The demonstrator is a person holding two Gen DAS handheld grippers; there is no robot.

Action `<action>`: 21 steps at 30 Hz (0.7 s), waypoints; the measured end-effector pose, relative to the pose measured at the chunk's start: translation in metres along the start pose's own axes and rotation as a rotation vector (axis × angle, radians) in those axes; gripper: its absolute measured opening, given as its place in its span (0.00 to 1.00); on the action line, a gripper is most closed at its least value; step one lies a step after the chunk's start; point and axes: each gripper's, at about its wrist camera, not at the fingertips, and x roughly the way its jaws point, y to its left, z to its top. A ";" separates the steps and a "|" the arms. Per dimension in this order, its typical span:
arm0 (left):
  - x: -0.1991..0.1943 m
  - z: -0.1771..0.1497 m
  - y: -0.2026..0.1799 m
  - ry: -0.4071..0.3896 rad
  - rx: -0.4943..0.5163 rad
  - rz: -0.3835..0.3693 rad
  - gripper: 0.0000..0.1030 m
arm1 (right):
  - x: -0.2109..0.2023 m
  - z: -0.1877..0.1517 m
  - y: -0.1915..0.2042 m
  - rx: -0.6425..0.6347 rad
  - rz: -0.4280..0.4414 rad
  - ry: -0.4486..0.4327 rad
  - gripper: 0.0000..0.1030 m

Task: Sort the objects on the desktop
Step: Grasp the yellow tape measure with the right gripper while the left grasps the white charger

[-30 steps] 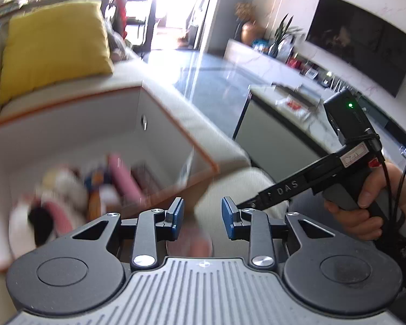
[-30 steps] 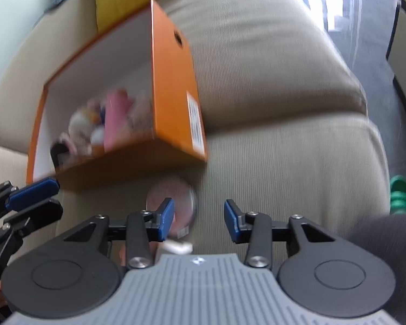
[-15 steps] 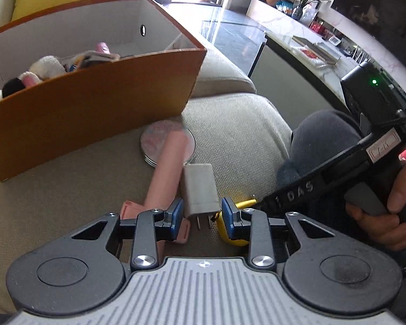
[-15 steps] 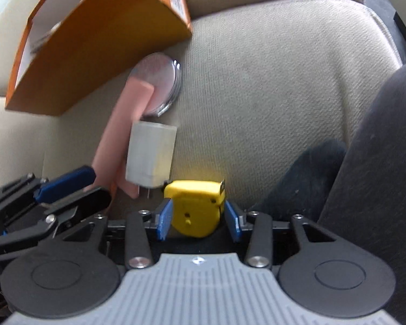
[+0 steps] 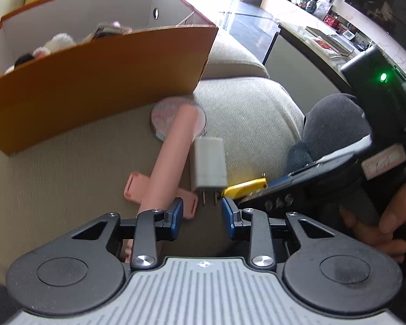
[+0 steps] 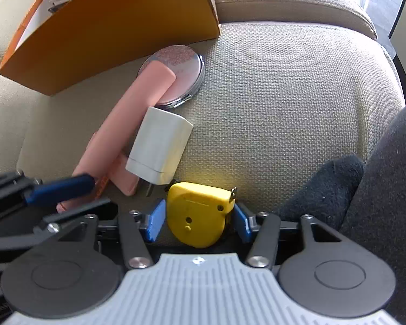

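Right wrist view shows the right hand-held gripper [image 6: 197,220] spread wide around a yellow tape measure [image 6: 199,212] lying on the sofa cushion [image 6: 284,108], its pads not visibly pressing. The hard, smooth plastic case looks compact and rigid; its flat sides suit pinching. The left hand-held gripper [image 5: 200,214] hangs open, empty, near a white charger plug [image 5: 209,162].

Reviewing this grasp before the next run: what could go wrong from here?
1. The right gripper straddles the tape measure, whose body is rounded; when squeezed it may slip out.
2. The charger sits right against the tape measure, so a lift could drag it.
3. The left gripper is close by, open over the pink tool; the two grippers could collide.
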 end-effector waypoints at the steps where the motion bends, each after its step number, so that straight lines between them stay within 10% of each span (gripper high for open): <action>1: 0.001 -0.002 0.000 0.007 -0.003 0.000 0.35 | -0.001 0.000 -0.001 0.004 0.009 0.001 0.54; 15: -0.002 -0.003 0.008 -0.053 -0.072 -0.004 0.35 | -0.020 0.028 -0.004 -0.146 -0.084 -0.083 0.52; 21: 0.005 0.000 0.012 -0.060 -0.120 -0.025 0.35 | -0.007 0.051 -0.028 -0.061 0.005 -0.053 0.56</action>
